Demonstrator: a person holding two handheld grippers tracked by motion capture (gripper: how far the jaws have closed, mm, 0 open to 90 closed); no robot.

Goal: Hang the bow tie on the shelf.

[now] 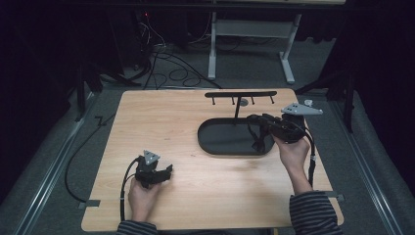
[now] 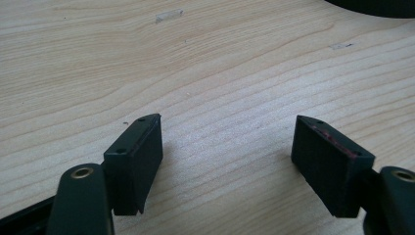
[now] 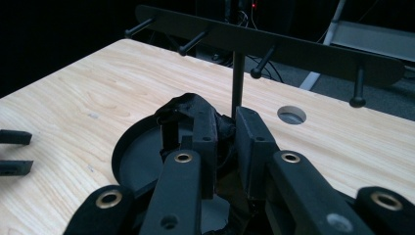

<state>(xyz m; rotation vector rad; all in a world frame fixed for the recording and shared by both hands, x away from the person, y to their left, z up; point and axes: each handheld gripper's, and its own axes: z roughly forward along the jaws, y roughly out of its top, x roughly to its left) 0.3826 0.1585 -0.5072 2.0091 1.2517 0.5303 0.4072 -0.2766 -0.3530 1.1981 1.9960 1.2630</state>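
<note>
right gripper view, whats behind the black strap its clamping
Behind the black strap stands the rack's thin post, carrying a crossbar with pegs. The dark oval tray lies beneath. The right gripper and strap cover the post's foot.

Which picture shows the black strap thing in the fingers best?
The right gripper view: the black strap sits close up, pinched between the right gripper fingers. The high view shows it small and dark, dangling over the tray. The left gripper view looks at bare table.
</note>
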